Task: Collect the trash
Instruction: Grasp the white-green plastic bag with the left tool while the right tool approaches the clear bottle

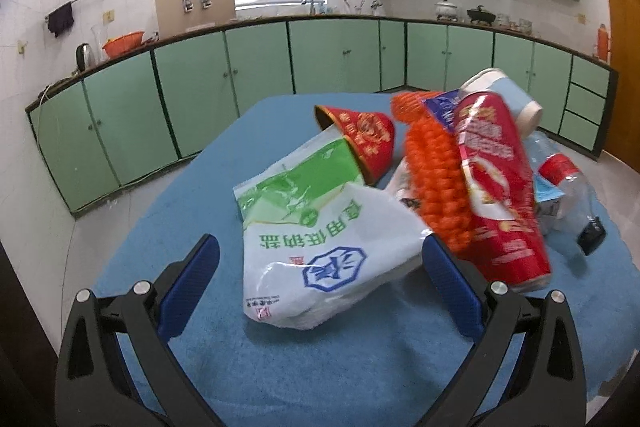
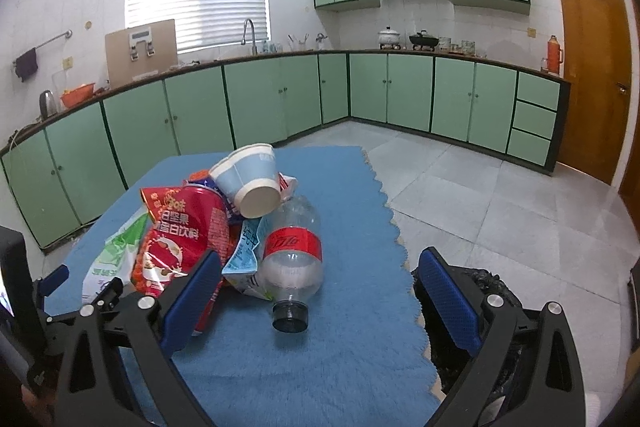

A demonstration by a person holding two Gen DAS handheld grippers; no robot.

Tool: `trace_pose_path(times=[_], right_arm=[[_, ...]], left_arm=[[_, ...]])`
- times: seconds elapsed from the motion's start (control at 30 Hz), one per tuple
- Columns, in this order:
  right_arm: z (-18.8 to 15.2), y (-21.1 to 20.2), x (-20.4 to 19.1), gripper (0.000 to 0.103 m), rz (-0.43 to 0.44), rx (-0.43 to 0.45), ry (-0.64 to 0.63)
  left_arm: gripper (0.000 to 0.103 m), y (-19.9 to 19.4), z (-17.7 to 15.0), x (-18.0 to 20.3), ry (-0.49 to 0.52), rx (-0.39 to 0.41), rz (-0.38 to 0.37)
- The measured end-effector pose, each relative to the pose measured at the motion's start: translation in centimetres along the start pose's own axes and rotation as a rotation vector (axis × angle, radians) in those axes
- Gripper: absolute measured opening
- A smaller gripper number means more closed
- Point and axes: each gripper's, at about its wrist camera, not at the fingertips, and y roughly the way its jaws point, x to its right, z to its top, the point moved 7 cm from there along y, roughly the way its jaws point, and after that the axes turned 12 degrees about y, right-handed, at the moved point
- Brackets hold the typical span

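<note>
A heap of trash lies on the blue cloth (image 1: pixel 168 227) of a table. In the left wrist view a white and green salt bag (image 1: pixel 320 251) lies nearest, between the fingers of my open left gripper (image 1: pixel 320 267). Behind it are a red paper cup (image 1: pixel 364 143), an orange net (image 1: pixel 436 179), a red drink can (image 1: pixel 496 195), a pale blue paper cup (image 1: pixel 508 95) and a clear plastic bottle (image 1: pixel 568 183). In the right wrist view my open right gripper (image 2: pixel 320 279) faces the bottle (image 2: pixel 294 255), whose black cap (image 2: pixel 290 315) points toward me. The red can (image 2: pixel 184 243) touches its left finger.
A black bin bag (image 2: pixel 484 283) sits low at the table's right edge, behind the right finger. Green cabinets line the walls, with grey tiled floor (image 2: pixel 480 195) to the right and a wooden door (image 2: pixel 592 75) at far right. The left gripper (image 2: pixel 56 279) shows at the left edge.
</note>
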Motion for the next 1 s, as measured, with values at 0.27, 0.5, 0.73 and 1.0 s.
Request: trace_pose_path(times=[0.27, 0.5, 0.73, 1.0], right_arm=[[-0.4, 1.5, -0.4, 0.097, 0.006, -0.026, -0.006], [-1.5, 2.8, -1.5, 0.095, 0.017, -0.038, -0.048], [-2.8, 4.3, -1.5, 0.093, 0.018, -0.062, -0.043], [-4.1, 5.6, -1.3, 0.090, 0.019, -0.098, -0.035]], left_arm=[[0.098, 1.6, -0.7, -0.4, -0.024, -0.034, -0.032], [0.085, 2.0, -1.3, -0.7, -0.067, -0.032, -0.055], [0.061, 2.4, -1.9, -1.0, -0.092, -0.046, -0.049], [0.014, 2.6, -3.0, -1.4, -0.124, -0.079, -0.014]])
